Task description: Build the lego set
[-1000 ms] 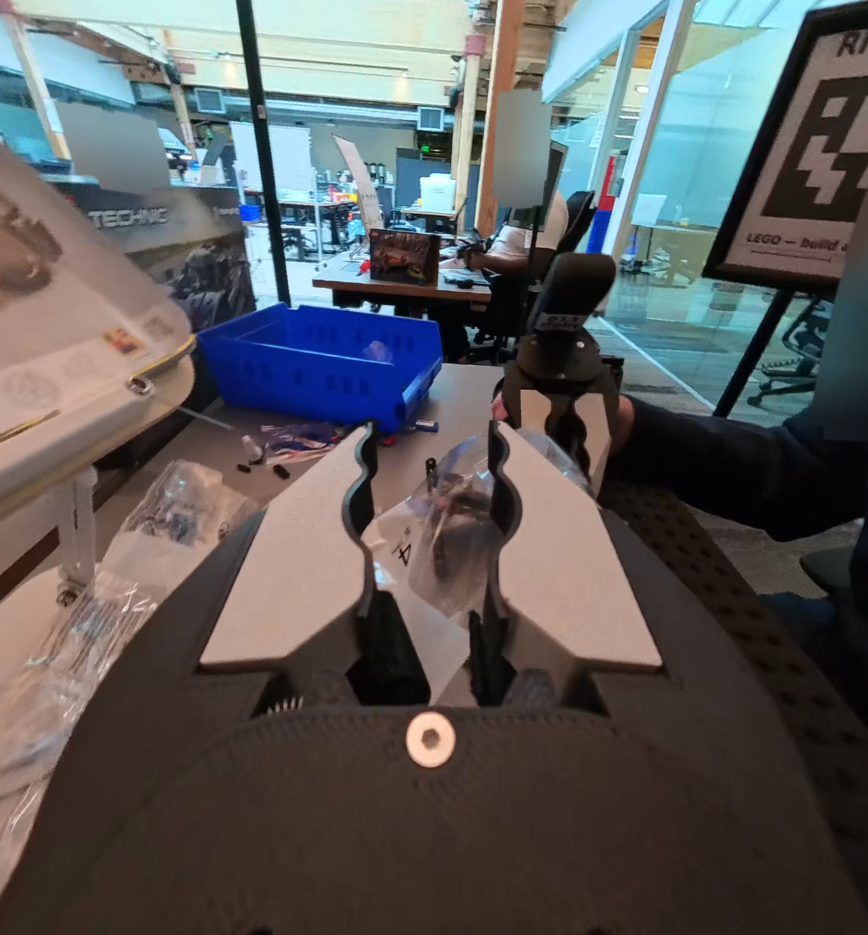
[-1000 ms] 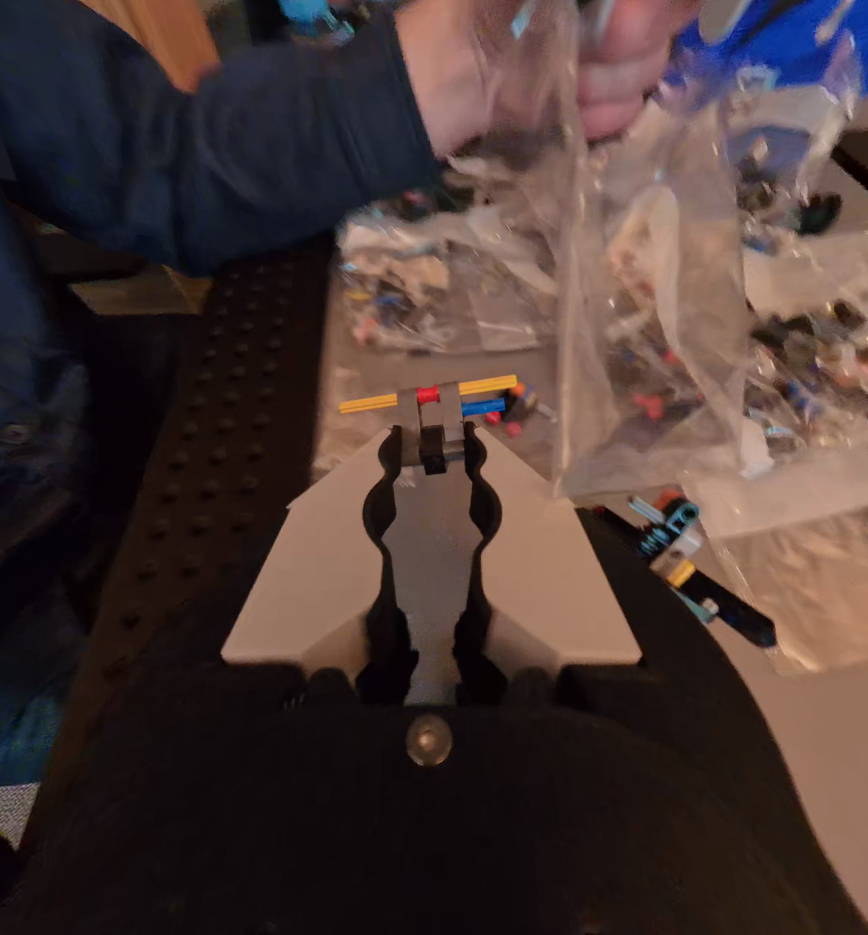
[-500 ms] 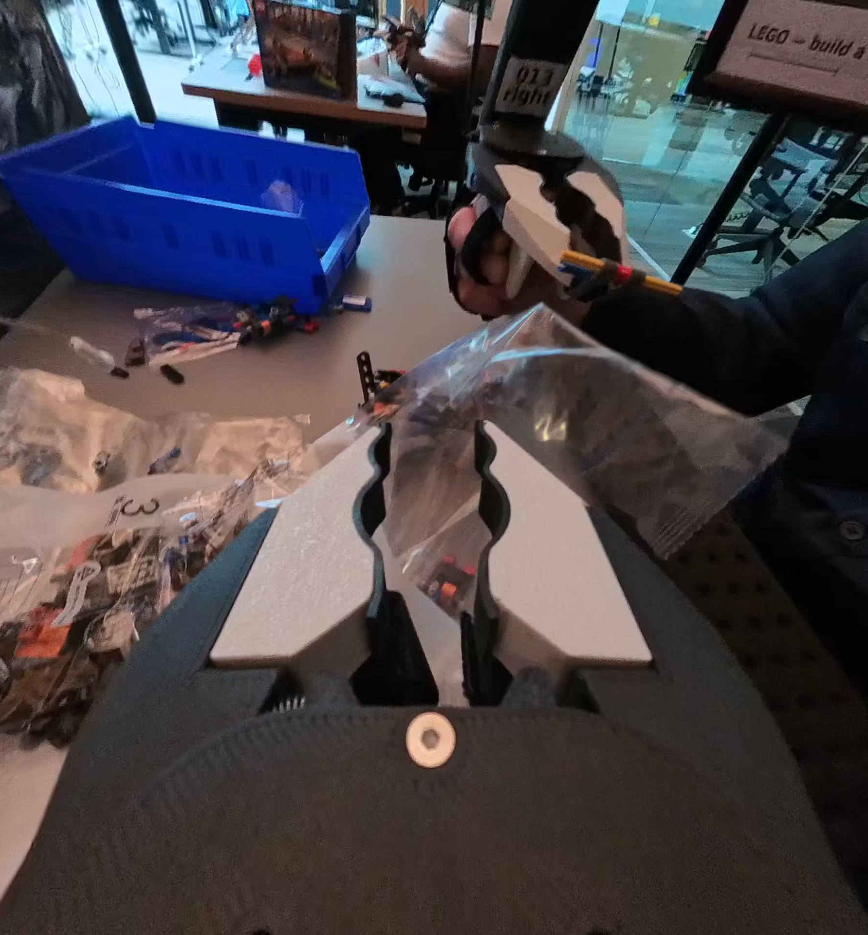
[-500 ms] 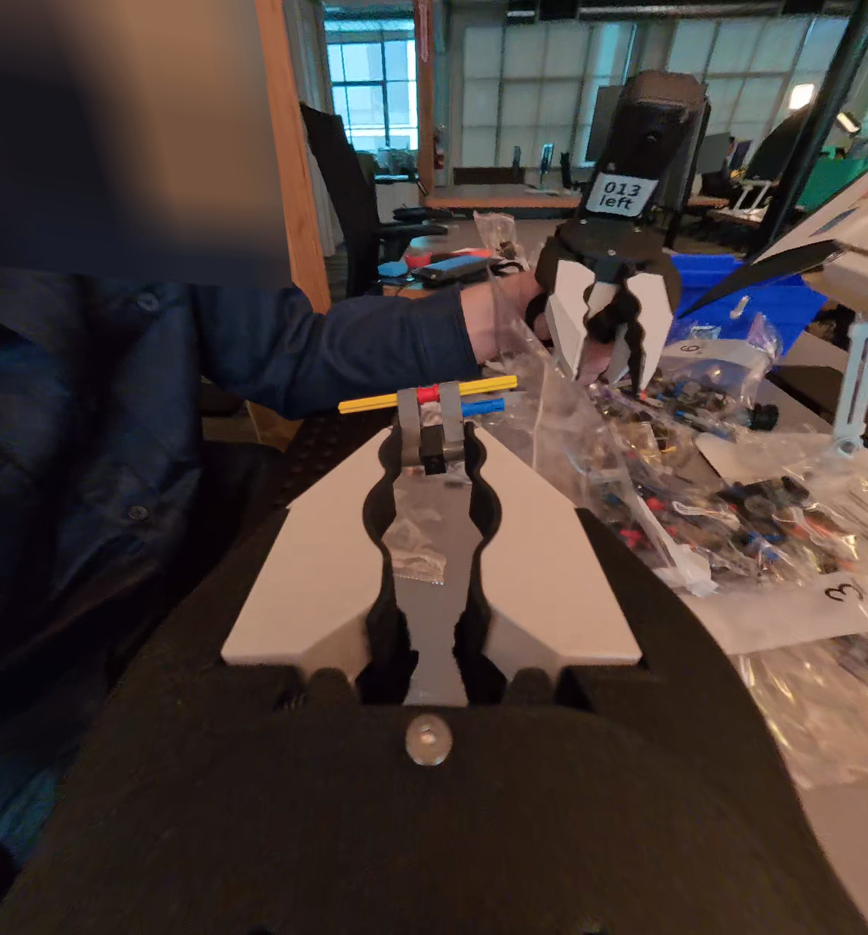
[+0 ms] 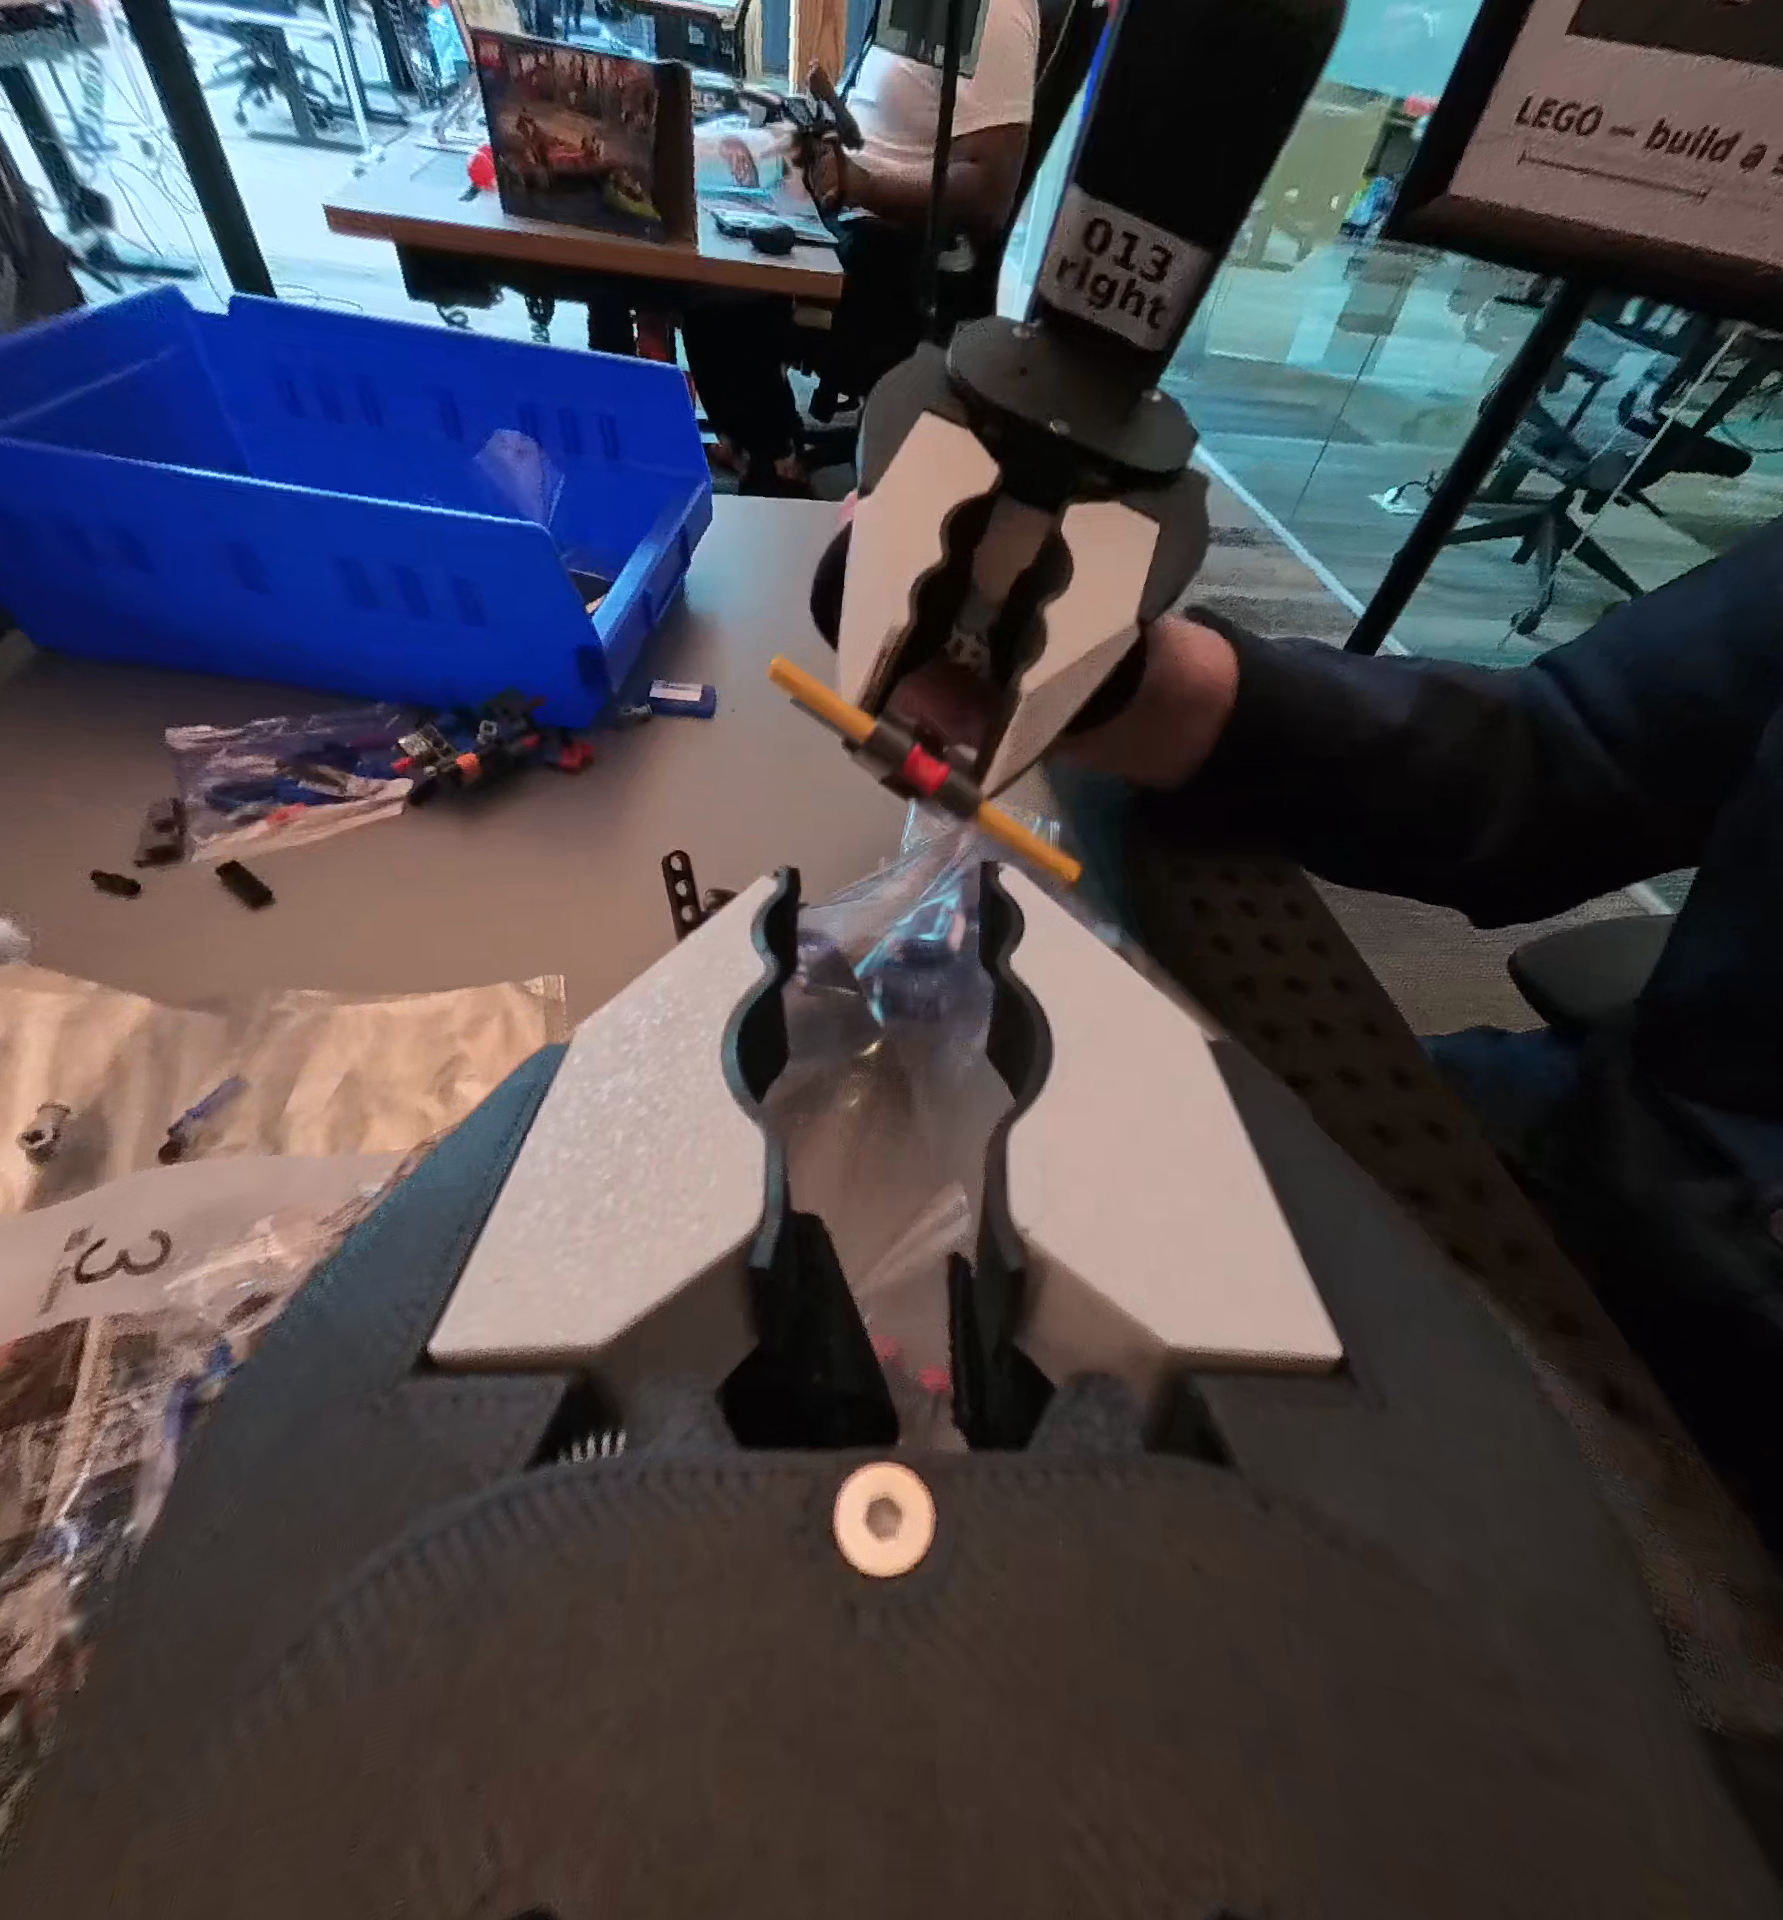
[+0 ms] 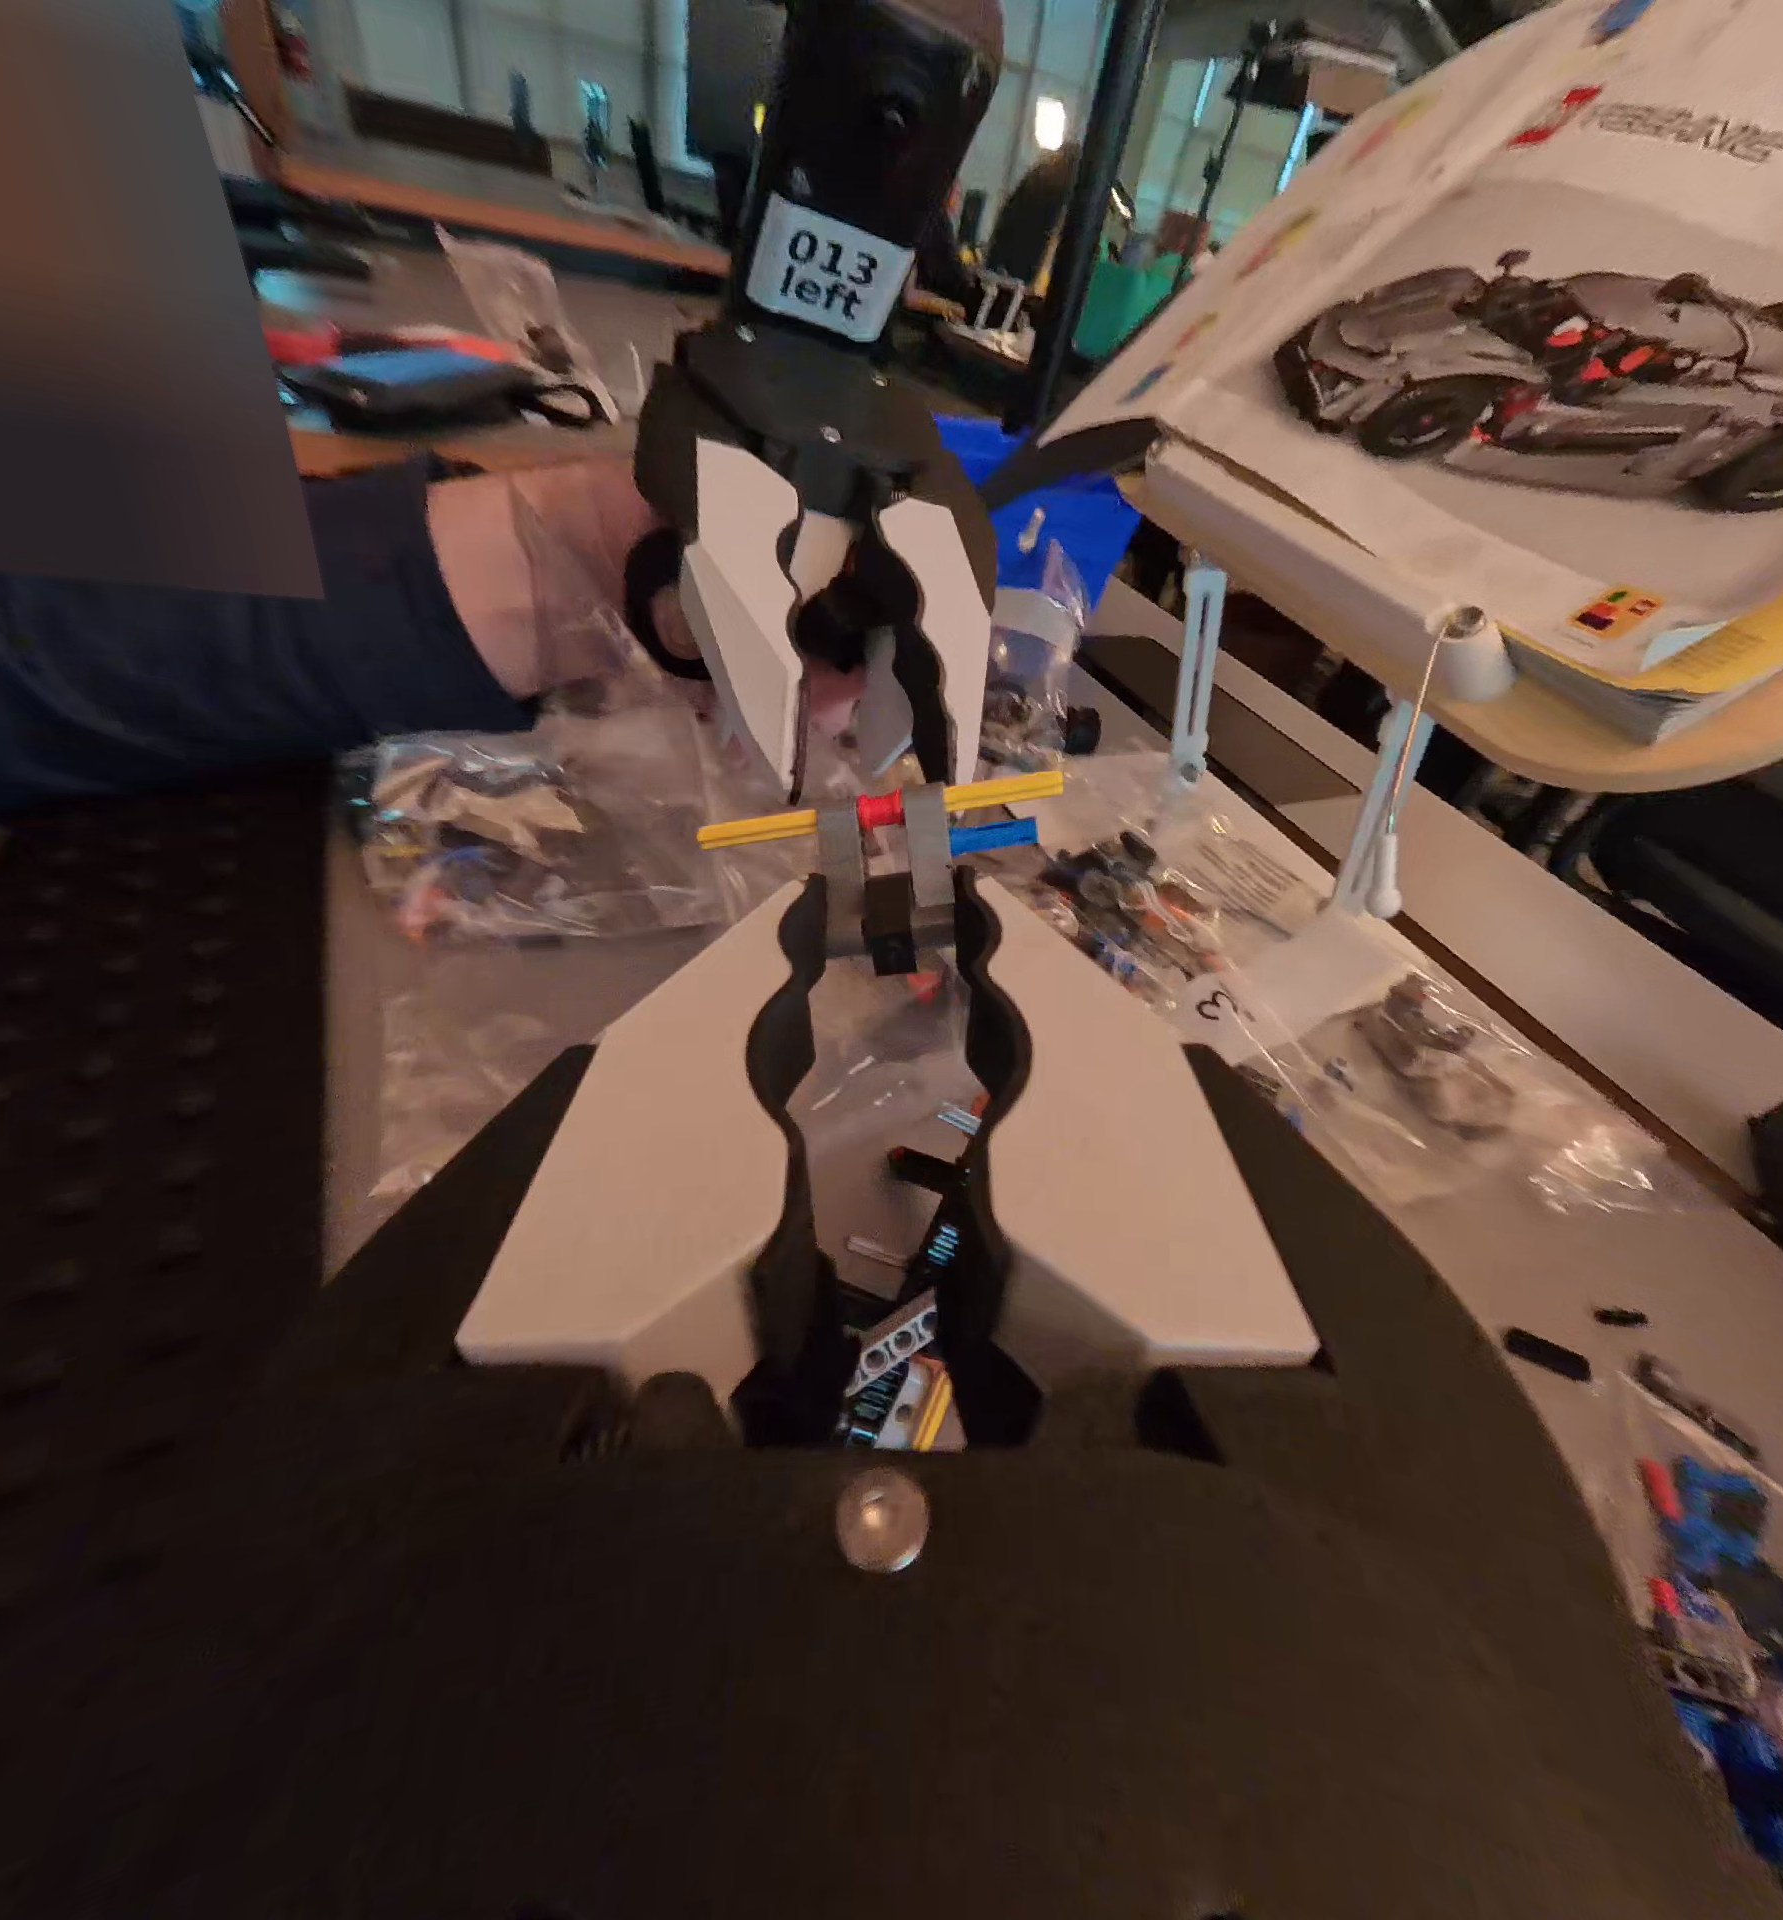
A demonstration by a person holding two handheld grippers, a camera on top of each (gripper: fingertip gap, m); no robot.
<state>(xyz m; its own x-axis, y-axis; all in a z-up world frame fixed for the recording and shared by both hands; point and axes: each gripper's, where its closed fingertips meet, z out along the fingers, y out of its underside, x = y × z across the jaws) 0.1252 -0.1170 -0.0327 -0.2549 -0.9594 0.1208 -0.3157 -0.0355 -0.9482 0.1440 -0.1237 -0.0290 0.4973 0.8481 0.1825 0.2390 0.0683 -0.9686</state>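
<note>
My left gripper (image 5: 885, 894) is shut on a clear plastic bag (image 5: 882, 1039) of small parts that runs down between its fingers. My right gripper (image 6: 887, 899) is shut on a small lego assembly (image 6: 879, 852): two grey pieces on a yellow axle with a red bush and a blue pin. In the left wrist view the right gripper (image 5: 954, 727) hangs tip-down just above the left fingertips, with the assembly (image 5: 918, 774) right over the bag's top. In the right wrist view the left gripper (image 6: 851, 748) points down just behind the assembly.
A blue bin (image 5: 295, 499) stands at the back left with loose parts (image 5: 482, 743) in front of it. Several bags of parts (image 6: 513, 831) cover the table. An instruction booklet (image 6: 1489, 364) rests on a stand at the right. A black studded mat (image 5: 1334, 1039) lies at the table's edge. The grippers are tip to tip, or close to it.
The two grippers have come together: the right one with the assembly now hangs just above the left fingertips. The bag, spread out wide before, is now bunched between the left fingers.
</note>
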